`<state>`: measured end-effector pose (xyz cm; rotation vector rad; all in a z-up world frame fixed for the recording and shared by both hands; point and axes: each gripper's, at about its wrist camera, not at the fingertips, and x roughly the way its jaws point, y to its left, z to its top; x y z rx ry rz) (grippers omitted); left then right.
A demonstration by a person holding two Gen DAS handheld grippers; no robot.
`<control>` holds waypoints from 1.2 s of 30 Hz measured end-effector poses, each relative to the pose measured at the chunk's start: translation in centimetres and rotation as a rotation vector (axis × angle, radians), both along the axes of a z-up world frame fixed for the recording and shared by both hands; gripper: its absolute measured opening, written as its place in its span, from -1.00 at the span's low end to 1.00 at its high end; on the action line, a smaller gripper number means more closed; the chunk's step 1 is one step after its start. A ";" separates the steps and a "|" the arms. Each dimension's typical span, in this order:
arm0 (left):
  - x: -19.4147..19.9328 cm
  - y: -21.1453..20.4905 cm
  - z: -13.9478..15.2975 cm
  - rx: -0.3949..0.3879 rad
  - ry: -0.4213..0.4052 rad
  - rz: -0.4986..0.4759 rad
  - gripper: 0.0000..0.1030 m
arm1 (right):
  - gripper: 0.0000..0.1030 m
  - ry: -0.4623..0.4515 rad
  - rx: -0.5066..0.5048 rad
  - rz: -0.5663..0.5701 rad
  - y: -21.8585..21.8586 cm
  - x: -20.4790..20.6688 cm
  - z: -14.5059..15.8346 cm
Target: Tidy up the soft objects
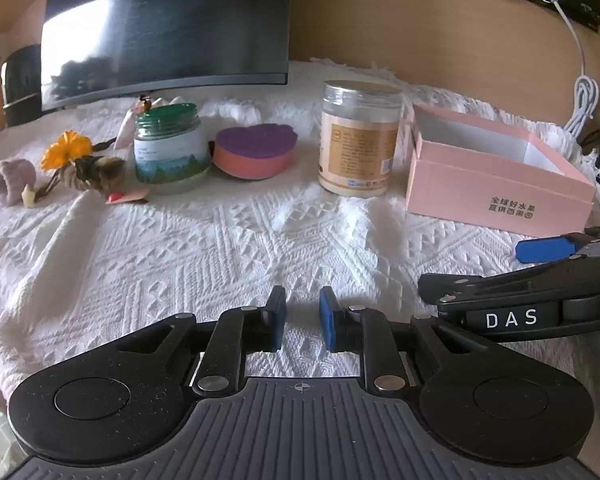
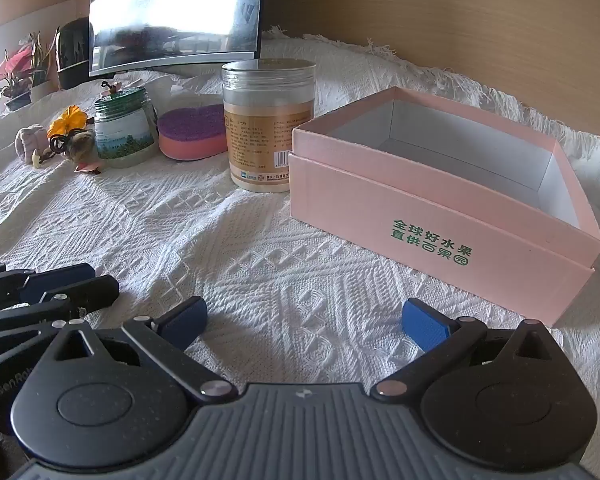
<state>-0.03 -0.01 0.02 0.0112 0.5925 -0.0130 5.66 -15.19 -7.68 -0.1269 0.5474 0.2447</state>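
Tall jar (image 2: 268, 128) sits at 9 o'clock of the pink box (image 2: 440, 216), sponge (image 2: 192, 136) beyond. Right gripper (image 2: 304, 320) is spread wide, left gripper (image 1: 303, 316) nearly pinched on nothing. Only the right view shows potted plants (image 2: 18, 76).

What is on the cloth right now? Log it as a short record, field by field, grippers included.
surface: white woven cloth
container: pink box, open, nothing visible inside
soft items: purple and pink sponge; plush bee; small pink plush
other items: green-lidded jar; tall clear jar; orange flower
backdrop: monitor
left gripper: narrow gap, nothing between the pads
right gripper: wide open, holding nothing
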 end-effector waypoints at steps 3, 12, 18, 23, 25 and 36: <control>0.0 0.1 0.0 -0.009 0.004 0.000 -0.58 | 1.00 0.000 0.000 0.000 0.0 0.0 0.0; 0.0 0.1 0.0 -0.010 0.003 0.001 -0.58 | 1.00 -0.001 0.000 0.000 0.0 0.0 0.0; 0.0 0.1 0.0 -0.012 0.003 0.001 -0.58 | 1.00 -0.001 0.000 0.000 0.0 0.0 0.0; 0.0 0.1 0.0 -0.015 0.003 0.000 -0.58 | 1.00 -0.001 0.000 0.000 0.0 0.0 0.0; 0.0 0.0 0.0 -0.018 0.002 0.000 -0.58 | 1.00 -0.001 0.000 0.000 0.0 0.0 0.0; -0.1 0.1 0.1 -0.023 0.001 0.000 -0.58 | 1.00 -0.001 -0.001 0.000 0.0 0.0 0.0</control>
